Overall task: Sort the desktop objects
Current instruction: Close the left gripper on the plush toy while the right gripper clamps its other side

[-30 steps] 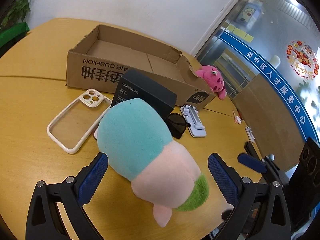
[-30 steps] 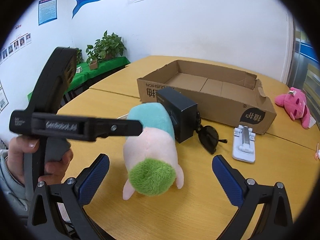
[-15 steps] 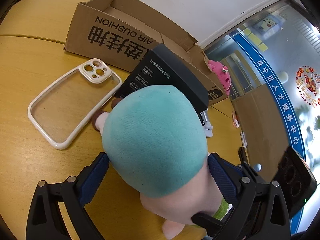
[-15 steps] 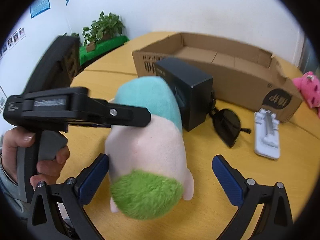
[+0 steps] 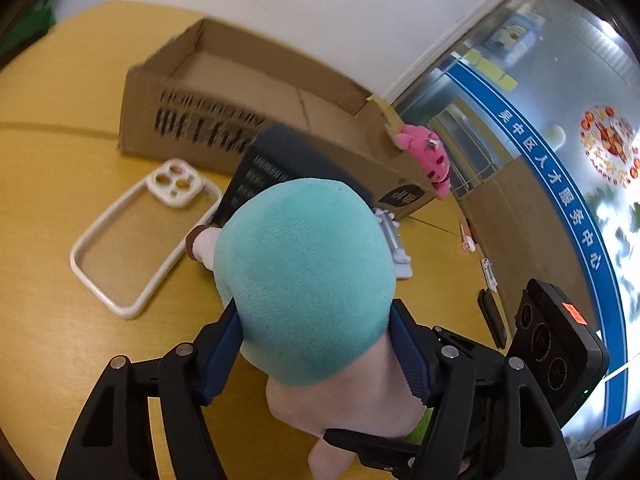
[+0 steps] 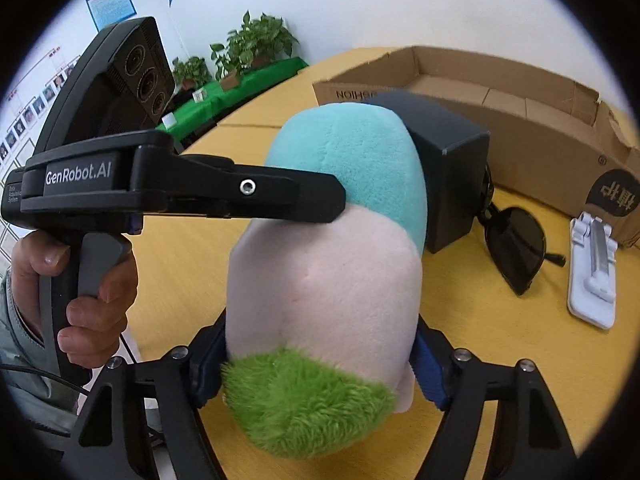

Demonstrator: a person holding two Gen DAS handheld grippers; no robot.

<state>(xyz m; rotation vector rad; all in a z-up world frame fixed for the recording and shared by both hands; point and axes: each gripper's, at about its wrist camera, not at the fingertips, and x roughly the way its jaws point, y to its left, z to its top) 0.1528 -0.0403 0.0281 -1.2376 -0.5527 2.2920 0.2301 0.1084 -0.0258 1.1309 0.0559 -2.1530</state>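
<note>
A plush toy (image 5: 304, 276) with a teal back, pale pink body and green tuft fills both views, and it also shows in the right wrist view (image 6: 332, 280). My left gripper (image 5: 316, 344) is shut on its teal part from both sides. My right gripper (image 6: 320, 364) is shut on its pink end near the green tuft. The open cardboard box (image 5: 224, 92) stands behind it, seen also in the right wrist view (image 6: 500, 92). A dark product box (image 6: 444, 168) leans against the toy's far side.
A white phone case (image 5: 144, 236) lies left of the toy. Sunglasses (image 6: 516, 248) and a white phone stand (image 6: 592, 268) lie in front of the cardboard box. A pink plush (image 5: 428, 156) sits at the box's right end. The left hand-held gripper body (image 6: 120, 184) crosses the right view.
Both grippers moved in over the plush toy and closed on it, left on the teal part, right on the pink end. The toy now sits higher and closer in both views.
</note>
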